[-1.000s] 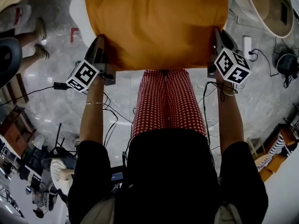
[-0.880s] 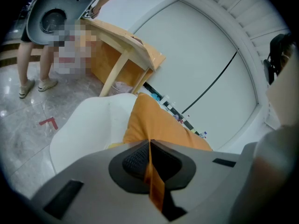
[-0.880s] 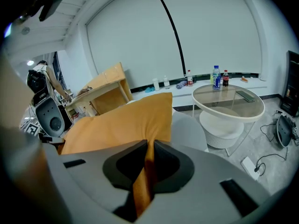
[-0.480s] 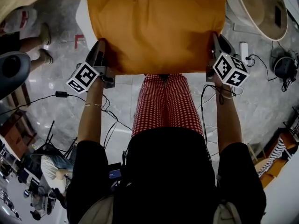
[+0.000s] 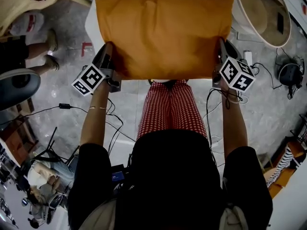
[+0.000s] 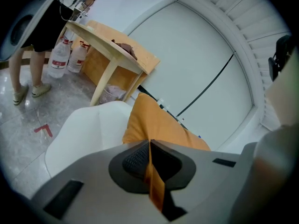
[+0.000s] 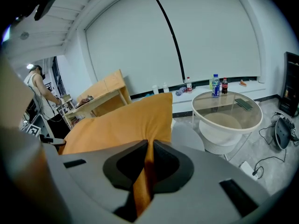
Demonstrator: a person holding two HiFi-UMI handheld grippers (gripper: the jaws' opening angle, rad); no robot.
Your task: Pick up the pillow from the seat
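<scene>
An orange pillow [image 5: 165, 32] is stretched flat between both grippers, above the white seat [image 5: 90, 27]. My left gripper [image 5: 109, 49] is shut on the pillow's left edge, and a strip of orange fabric is pinched between its pads [image 6: 135, 157]. My right gripper [image 5: 222, 46] is shut on the right edge in the same way. In the left gripper view the pillow [image 6: 154, 125] rises beyond the left gripper [image 6: 149, 146], with the seat [image 6: 84, 134] to its left. In the right gripper view the pillow [image 7: 121, 120] fills the middle ahead of the right gripper [image 7: 149, 146].
A round glass-topped table [image 5: 263, 13] stands to the right, with bottles [image 7: 217, 85] behind it. A wooden table [image 6: 117, 45] and water jugs [image 6: 60, 59] are at the left. A person's legs [image 5: 29, 56], an office chair [image 5: 14, 87] and floor cables [image 5: 43, 109] are nearby.
The pillow and both grippers sit lower in the head view than a second ago, and the pillow's far edge now shows. Both grips are unchanged.
</scene>
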